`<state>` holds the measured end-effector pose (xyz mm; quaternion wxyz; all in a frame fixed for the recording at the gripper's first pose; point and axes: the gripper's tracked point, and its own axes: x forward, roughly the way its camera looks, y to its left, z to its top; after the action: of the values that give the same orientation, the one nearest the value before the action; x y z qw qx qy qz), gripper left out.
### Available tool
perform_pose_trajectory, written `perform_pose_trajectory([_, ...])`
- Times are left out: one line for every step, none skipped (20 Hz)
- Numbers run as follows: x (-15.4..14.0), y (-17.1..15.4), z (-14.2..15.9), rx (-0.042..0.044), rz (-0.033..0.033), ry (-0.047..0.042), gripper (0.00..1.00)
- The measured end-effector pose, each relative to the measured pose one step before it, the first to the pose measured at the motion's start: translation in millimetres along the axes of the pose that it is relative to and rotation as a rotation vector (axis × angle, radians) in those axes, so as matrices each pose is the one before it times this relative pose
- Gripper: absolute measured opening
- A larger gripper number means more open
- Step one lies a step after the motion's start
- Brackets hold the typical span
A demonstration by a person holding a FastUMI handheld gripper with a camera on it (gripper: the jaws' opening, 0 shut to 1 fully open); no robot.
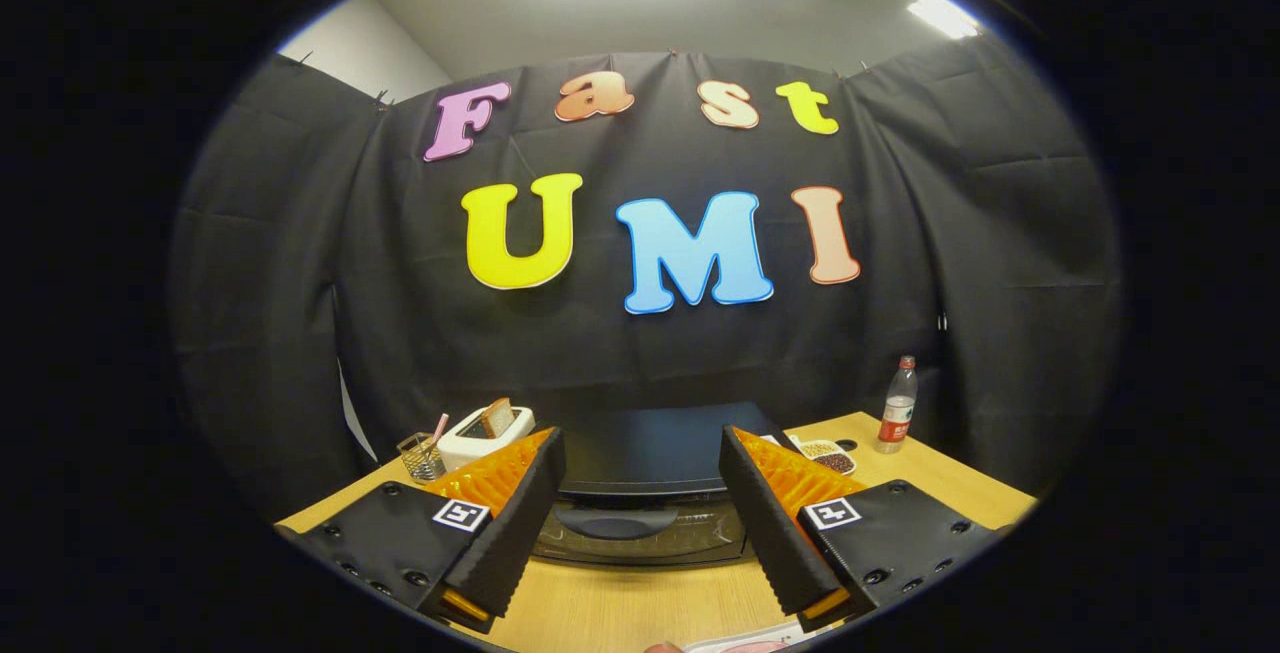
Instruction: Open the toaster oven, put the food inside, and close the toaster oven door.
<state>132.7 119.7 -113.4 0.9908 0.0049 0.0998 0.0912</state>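
Stood at the opening step, gripper (pixel 640 523) spread wide and holding nothing, toaster oven (pixel 645 493) just ahead between the fingers, door shut. Called next for lowering onto the door handle (pixel 615 521) and pulling down.

A light wooden table (pixel 620 608) carries everything here. A dark toaster oven (pixel 640 493) stands on it, its door shut and handle facing forward, seen between and beyond the spread fingers of the hand-held gripper (pixel 640 573), which grip nothing. Behind and to one side of the oven sits a white toaster (pixel 478 438) with a slice of bread (pixel 497 417) upright in its slot; just beside it is a small wire basket (pixel 421 457). On the oven's other side lies a small dish (pixel 829 455) of dark and pale bits, and farther back stands a plastic bottle (pixel 899 405).
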Motion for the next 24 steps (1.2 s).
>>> perform_pose_trajectory([7.36,1.43,-6.44,-0.00035,0.00017,0.01481,0.98])
perform_pose_trajectory([8.88,2.03,-6.63,0.00035,0.00139,0.01528,0.98])
perform_pose_trajectory([6.42,1.09,-6.11,-0.00042,-0.00324,0.01092,0.98])
perform_pose_trajectory([7.48,-1.37,-6.60,-0.00670,-0.01025,0.01206,0.98])
perform_pose_trajectory([7.29,0.07,-7.56,-0.00777,-0.00774,0.01383,0.99])
perform_pose_trajectory([6.91,2.00,-7.77,-0.00177,0.00060,0.02026,0.98])
perform_pose_trajectory([6.42,2.50,-8.15,0.00310,0.00282,0.02162,0.98])
perform_pose_trajectory([5.98,0.58,-7.93,0.00509,-0.00115,0.01975,0.99])
perform_pose_trajectory([5.60,1.24,-6.32,0.00618,-0.00169,0.01849,0.99])
perform_pose_trajectory([5.15,0.23,-6.39,0.00444,-0.00371,0.01568,0.98])
perform_pose_trajectory([4.65,0.52,-5.15,0.00268,-0.00019,0.01390,0.98])
perform_pose_trajectory([4.73,1.28,-5.03,-0.00054,0.00002,0.01426,0.99])
perform_pose_trajectory([4.23,0.84,-4.07,-0.00135,0.00049,0.01019,0.99])
perform_pose_trajectory([3.73,0.30,-3.84,-0.00270,-0.00160,0.01028,0.98])
perform_pose_trajectory([3.72,-0.35,-3.64,-0.00221,-0.00281,0.00662,0.99])
perform_pose_trajectory([4.31,-0.23,-4.15,-0.00211,-0.00327,0.01195,0.99])
perform_pose_trajectory([1.08,-0.05,-0.53,-0.00559,-0.00632,-0.00554,0.99])
perform_pose_trajectory([1.39,0.19,-0.25,-0.00448,-0.00685,-0.00752,0.99])
perform_pose_trajectory([-0.43,-0.40,-1.87,-0.00462,-0.00768,0.00412,0.99])
perform_pose_trajectory([-1.56,0.84,0.96,-0.01138,-0.00582,-0.00210,0.99])
perform_pose_trajectory([-1.71,-0.40,-3.19,-0.01175,-0.00314,0.00068,0.99])
perform_pose_trajectory([-3.68,-0.61,-1.12,-0.00508,0.00018,-0.00145,0.99])
perform_pose_trajectory([-4.01,-0.40,-2.89,0.00485,0.00103,-0.00108,0.99])
perform_pose_trajectory([-4.75,-0.59,-2.64,0.00955,0.00183,0.00457,0.99])
